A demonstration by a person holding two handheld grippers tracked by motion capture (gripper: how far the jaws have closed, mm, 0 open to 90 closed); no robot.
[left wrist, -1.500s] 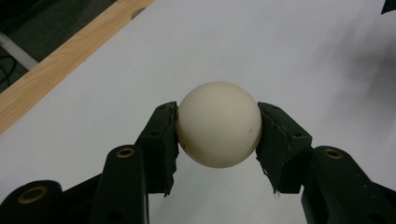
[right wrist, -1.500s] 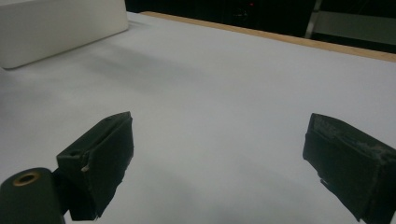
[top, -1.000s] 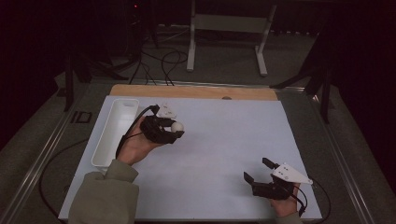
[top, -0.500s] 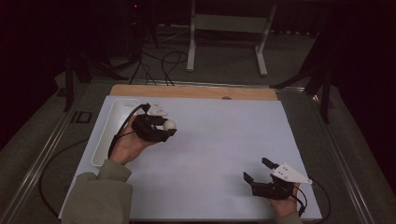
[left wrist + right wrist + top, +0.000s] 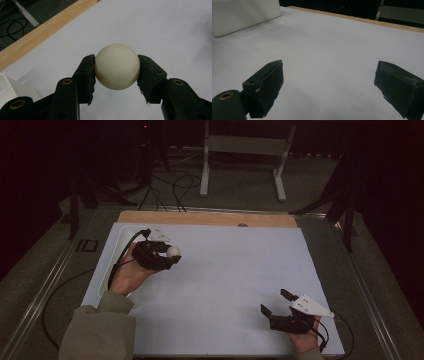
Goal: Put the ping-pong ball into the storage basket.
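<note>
A white sheet (image 5: 235,285) covers most of the table, and a strip of bare wood (image 5: 210,218) shows along the far edge. A white tray (image 5: 116,251) lies along the left edge of the sheet, near the far left corner. Beyond the table, on the dark floor, stands a pale metal stand (image 5: 245,150), and black cables (image 5: 170,187) lie beside it.

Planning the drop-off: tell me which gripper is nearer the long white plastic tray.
Left. The left gripper, holding a cream ball, hovers right beside the tray; the right gripper sits open, far across.
</note>
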